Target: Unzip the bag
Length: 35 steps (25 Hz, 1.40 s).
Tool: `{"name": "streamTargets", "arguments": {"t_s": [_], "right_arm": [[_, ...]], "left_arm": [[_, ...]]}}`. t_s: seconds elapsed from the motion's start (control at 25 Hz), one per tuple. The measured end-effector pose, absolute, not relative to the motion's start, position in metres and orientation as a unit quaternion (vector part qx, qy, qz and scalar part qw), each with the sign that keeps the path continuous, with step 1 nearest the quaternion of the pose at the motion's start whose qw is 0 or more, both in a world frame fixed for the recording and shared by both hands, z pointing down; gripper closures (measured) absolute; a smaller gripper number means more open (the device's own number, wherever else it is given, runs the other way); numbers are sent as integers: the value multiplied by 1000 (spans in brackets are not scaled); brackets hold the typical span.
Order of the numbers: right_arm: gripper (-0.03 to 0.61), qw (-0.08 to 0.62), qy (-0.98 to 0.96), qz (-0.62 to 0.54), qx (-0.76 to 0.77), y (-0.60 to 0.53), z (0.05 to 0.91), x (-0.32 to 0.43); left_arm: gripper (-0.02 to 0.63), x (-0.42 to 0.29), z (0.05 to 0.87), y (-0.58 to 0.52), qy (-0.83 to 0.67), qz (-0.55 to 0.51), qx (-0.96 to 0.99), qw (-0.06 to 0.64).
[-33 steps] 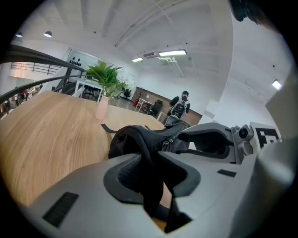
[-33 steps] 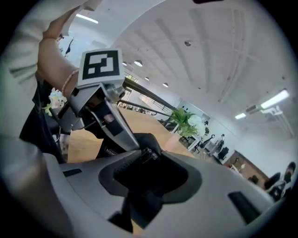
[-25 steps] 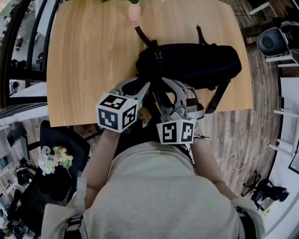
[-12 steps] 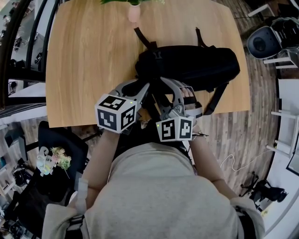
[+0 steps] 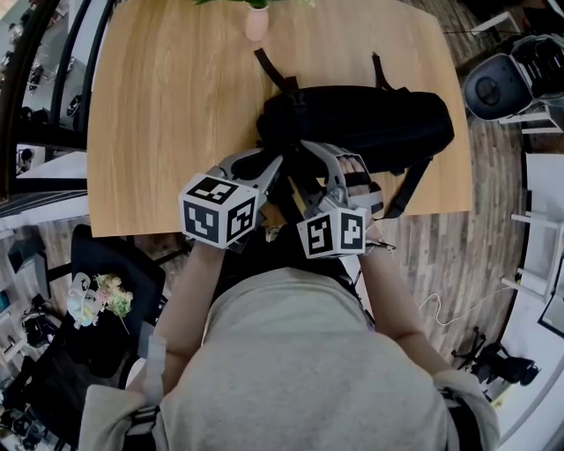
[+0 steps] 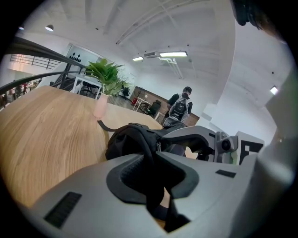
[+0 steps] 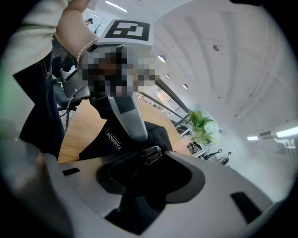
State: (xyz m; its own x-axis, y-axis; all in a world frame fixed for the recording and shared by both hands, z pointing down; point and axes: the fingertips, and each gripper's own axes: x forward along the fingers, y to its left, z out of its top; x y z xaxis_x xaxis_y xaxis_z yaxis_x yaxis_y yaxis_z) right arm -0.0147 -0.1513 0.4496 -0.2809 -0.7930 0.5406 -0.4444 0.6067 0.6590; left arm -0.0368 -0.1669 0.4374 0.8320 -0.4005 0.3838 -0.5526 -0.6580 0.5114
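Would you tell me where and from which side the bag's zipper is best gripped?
Take the two metal pulls, lying side by side at the near end of the bag. Come from the person's side, along their length, and pinch across their flat faces; they probably give a firmer hold than the fabric.

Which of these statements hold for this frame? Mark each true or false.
1. The backpack lies on the wooden table. True.
2. The pink vase stands on the backpack. False: it stands on the table beyond it.
3. Nothing lies between the right claw's jaws. False: two zipper pulls sit there; the jaws are opening.
4. Black backpack fabric runs between the left claw's jaws. True; they are closing.
5. Both claws work at the backpack's far side. False: they are at its near side.
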Motion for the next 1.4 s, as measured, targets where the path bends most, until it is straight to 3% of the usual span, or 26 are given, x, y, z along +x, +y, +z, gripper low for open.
{"name": "streamTargets", "arguments": {"t_s": [0.36, 1.4], "right_arm": [[460, 460, -779, -197, 378, -156, 456, -7], [532, 403, -807, -116, 416, -137, 437, 4]], "left_arm": [[541, -34, 438, -167, -260, 115, 901, 326], [540, -34, 436, -164, -241, 108, 907, 329]]}}
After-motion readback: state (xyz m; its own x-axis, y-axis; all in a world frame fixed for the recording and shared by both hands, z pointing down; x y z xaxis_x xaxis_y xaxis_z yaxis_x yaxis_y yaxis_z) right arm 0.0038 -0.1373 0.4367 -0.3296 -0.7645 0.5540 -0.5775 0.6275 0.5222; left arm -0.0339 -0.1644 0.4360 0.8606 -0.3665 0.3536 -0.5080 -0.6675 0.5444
